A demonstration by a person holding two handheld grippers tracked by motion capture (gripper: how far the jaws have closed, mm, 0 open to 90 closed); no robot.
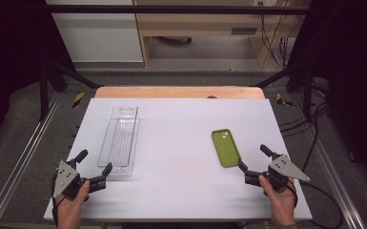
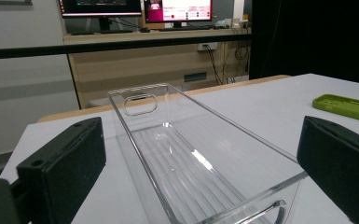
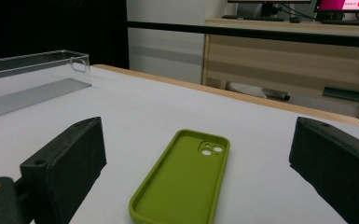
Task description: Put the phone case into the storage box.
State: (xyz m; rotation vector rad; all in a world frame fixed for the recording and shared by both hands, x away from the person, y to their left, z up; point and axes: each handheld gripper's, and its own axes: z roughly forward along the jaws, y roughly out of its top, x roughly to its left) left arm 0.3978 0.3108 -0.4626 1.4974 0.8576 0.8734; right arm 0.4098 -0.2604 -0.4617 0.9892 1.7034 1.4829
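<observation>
Materials and finish, tabletop items

Clear bin (image 1: 119,141): glossy transparent plastic, ribbed floor. Phone case (image 1: 225,147): matt green, rubbery-looking. Table (image 1: 181,191): smooth matt white top, wood far edge.

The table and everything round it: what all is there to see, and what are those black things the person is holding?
clear plastic bin: one, see-through, long and narrow, left part of the table, empty
phone case: one, green, right part of the table, lying hollow side up
table: one, white top with a wooden far edge
wooden desk: one, light brown, beyond the table
monitors: at least two, lit, on that desk
left gripper: one, black, jaws open, at the near end of the bin
right gripper: one, black, jaws open, just short of the phone case
hands: two, at the near edge, one per gripper
</observation>
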